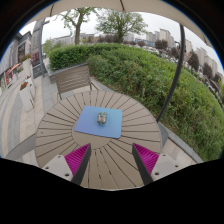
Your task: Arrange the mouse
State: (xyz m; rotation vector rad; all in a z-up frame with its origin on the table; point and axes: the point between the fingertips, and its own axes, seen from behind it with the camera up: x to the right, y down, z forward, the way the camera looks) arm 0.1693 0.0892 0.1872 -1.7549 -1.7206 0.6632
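Note:
A small grey mouse (101, 119) lies on a light blue mouse mat (98, 122) at the middle of a round slatted wooden table (60, 130). My gripper (112, 163) is over the near part of the table, well short of the mat. Its two fingers with magenta pads (77, 157) stand wide apart with only bare table slats between them. Nothing is held.
A wooden bench (72, 79) stands just beyond the table. A green hedge (160, 85) runs along the right side and behind. A paved walkway (15, 105) lies to the left. A dark pole (176, 70) rises on the right.

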